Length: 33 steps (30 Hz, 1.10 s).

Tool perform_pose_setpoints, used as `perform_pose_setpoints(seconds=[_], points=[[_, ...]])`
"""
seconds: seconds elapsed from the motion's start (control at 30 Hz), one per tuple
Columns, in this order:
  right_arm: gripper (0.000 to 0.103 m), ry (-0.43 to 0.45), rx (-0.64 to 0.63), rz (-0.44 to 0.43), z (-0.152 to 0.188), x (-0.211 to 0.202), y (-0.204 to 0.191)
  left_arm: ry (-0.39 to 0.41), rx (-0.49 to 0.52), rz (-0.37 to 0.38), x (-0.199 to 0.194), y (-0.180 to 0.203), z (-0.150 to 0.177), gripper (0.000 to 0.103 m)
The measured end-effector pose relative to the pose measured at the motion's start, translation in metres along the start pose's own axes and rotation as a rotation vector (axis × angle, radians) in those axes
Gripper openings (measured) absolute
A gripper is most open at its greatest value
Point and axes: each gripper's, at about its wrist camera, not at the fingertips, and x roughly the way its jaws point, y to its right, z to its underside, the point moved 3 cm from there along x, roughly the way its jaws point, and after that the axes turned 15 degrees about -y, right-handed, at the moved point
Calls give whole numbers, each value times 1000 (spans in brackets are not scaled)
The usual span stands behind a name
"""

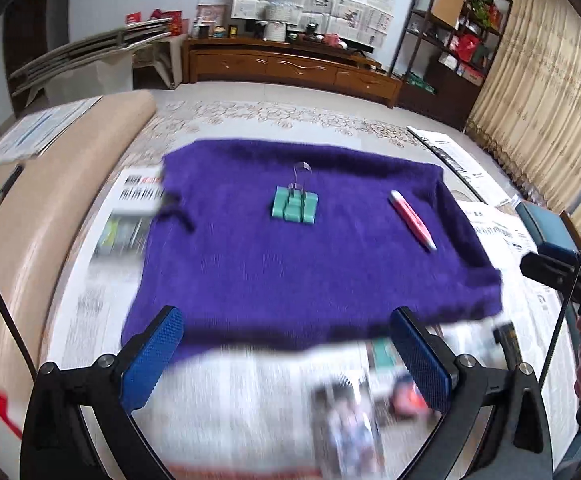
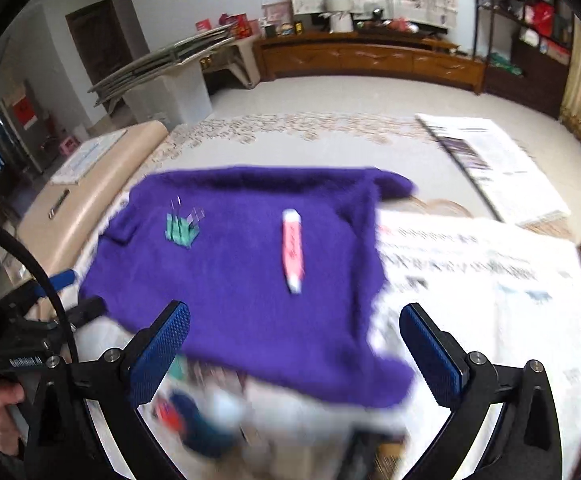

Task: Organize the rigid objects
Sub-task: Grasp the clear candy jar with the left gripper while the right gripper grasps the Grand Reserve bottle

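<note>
Listing what we have on the purple cloth: one green binder clip, near the middle, wire handles up; one pink utility knife, well apart to its right. Both lie ahead of and below our grippers. Left gripper: jaws wide, nothing between them, clip almost straight in front. Right gripper: jaws wide, empty, knife dead ahead, its long axis running nearly along our line of approach, so we judge a wrist roll is needed to close across it. Newspapers surround the cloth; nothing blocks either reach.
</note>
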Motion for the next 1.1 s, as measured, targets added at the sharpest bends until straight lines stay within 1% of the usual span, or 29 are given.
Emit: perform_pose_setpoints(seconds=[0.07,0.17,0.2,0.3,0.43,0.5,0.57,0.73,0.8,0.97,1.0,1.03,1.07,1.1], points=[[103,17,10,50,27,-12,7,-9,-27,6,-7,2,20,103],[103,34,38,85,59,-23,19,-24,-47,8,-9,7,47,103],[103,27,50,92,68,-23,23,-23,-48,6,-9,9,50,103],[103,30,90,93,92,-25,32,-30,-44,-31,-3,15,65,103],[103,74,133,88,116,-28,42,-61,-21,-76,11,23,80,103],[103,89,144,98,121,-27,47,-74,1,-102,20,28,85,103],[103,67,146,104,123,-23,53,-81,15,-126,25,32,89,103],[103,58,190,78,125,-21,71,-78,22,-176,37,43,87,101],[103,57,213,61,125,-20,77,-84,25,-177,41,46,87,97],[103,73,234,40,124,-26,82,-42,23,-173,44,48,86,93],[103,76,233,40,124,-27,82,-37,20,-174,43,49,85,87],[103,78,232,41,124,-27,81,-23,21,-177,42,49,85,73],[103,76,232,42,124,-27,82,-13,22,-176,41,50,83,64],[103,70,233,43,125,-26,82,-5,27,-171,40,51,82,51]])
